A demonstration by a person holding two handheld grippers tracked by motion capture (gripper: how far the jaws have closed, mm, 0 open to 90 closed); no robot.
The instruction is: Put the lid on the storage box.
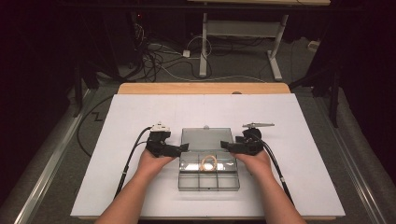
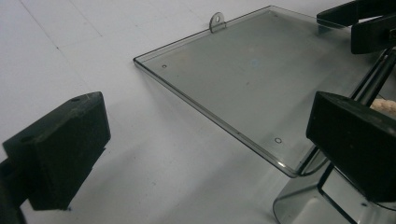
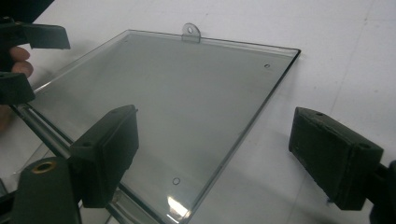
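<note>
Item: clear smoke-tinted compartment box (image 1: 208,176), sitting at the near middle of the white tabletop (image 1: 121,140), its hinged lid (image 1: 205,138) lying fully open and flat on the far side, hang tab (image 1: 205,126) pointing away from the person. The lid is resting level on the tabletop, which is leaving the grid of compartments exposed for access. One compartment in the middle of the far row is holding a pale ring-shaped thing (image 1: 208,163), possibly a rubber band; the other compartments are appearing bare, though glare is hiding some detail. Left gripper (image 1: 180,149): sitting at the left edge of the box near the hinge line, its fingers (image 2: 65,149) standing wide apart and straddling the near left corner of the lid (image 2: 243,88) with nothing pressed between them. Right gripper (image 1: 225,145): mirrored at the right edge, its fingers (image 3: 109,154) also apart, one over the lid (image 3: 187,107) and one over bare tabletop (image 3: 350,60), the lid's right edge running between them without either pad pressing on it. Judgement: both grippers are bracketing the lid's side edges by the hinge, likely either taking hold of it or letting it go. Surroundings: wooden table edge (image 1: 201,87) beyond the white sheet, cables (image 1: 159,60) lying on the floor farther off.
</note>
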